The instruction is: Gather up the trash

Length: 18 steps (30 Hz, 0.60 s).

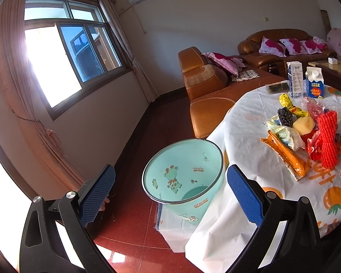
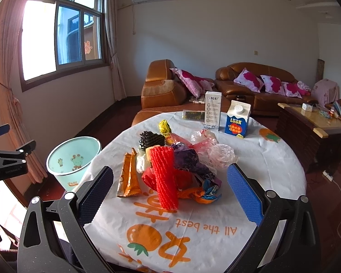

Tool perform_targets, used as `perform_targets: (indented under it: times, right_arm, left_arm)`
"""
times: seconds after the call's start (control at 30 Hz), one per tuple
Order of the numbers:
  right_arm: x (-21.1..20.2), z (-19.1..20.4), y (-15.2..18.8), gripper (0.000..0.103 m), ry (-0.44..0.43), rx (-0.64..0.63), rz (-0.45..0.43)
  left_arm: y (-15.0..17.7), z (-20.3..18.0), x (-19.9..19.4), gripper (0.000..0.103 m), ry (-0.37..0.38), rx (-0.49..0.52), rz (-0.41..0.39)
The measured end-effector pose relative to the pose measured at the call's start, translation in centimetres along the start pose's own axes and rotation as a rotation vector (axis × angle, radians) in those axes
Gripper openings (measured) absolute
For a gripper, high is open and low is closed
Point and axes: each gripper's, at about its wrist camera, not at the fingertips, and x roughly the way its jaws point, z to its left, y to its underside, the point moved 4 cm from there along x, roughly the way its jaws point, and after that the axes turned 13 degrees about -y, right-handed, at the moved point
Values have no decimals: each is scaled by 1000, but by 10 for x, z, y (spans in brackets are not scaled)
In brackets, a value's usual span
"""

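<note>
Now, from the left wrist, we see our left gripper (image 1: 170, 192) with fingers spread wide, empty, above one mint bin (image 1: 181, 170) beside the counter (image 1: 250, 175) edge. From the right wrist, our right gripper (image 2: 170, 192) gapes empty before one trash pile (image 2: 170, 161) mid-counter; two cartons (image 2: 237, 121) stand at the far edge.

Open bench (image 2: 250, 182) cloth between right tool (image 2: 170, 193) and the trash pile (image 2: 170, 159); nothing between the spread fingers but the red net (image 2: 164, 177) standing upright at the pile's front. Orange wrapper (image 2: 128, 177) flat at the pile's left, clear plastic bag (image 2: 216, 152) bulging on the right. Two upright cartons (image 2: 237, 119) behind the pile, apart from it, bare cloth around them. Bin (image 1: 184, 170) mouth open and unblocked, hard against the bench edge, straight ahead of the wide-open left tool (image 1: 170, 193). Free floor (image 1: 134, 227) left of the bin; sofa (image 1: 204, 91) beyond it.
</note>
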Motion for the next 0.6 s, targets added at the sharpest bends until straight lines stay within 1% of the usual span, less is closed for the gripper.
perform_targets:
  times: [0.1, 0.17, 0.27, 0.3, 0.37, 0.43, 0.47, 0.5, 0.6]
  right_arm:
    - [10, -6, 8, 98, 14, -1, 23]
    - [17, -9, 13, 98, 18, -5, 36]
    - [27, -12, 19, 98, 44, -39, 39]
    - [31, -12, 21, 98, 58, -52, 44]
    - [41, -16, 28, 97, 56, -54, 60]
    - [50, -19, 34, 96, 50, -42, 83]
    - [55, -19, 37, 93, 45, -46, 94]
    - [59, -19, 39, 86, 44, -51, 106]
    - [74, -20, 48, 77, 30, -42, 160]
  left_arm:
    - [5, -5, 6, 97, -7, 2, 10]
    - [12, -12, 15, 97, -9, 10, 37]
    - [20, -22, 22, 97, -22, -2, 51]
    - [24, -29, 25, 97, -16, -2, 61]
    - [30, -39, 30, 97, -14, 9, 70]
    - [37, -50, 36, 97, 12, 12, 99]
    - [39, -54, 38, 97, 17, 13, 105]
    - [40, -58, 39, 97, 21, 23, 109]
    - [40, -64, 38, 97, 28, 28, 106]
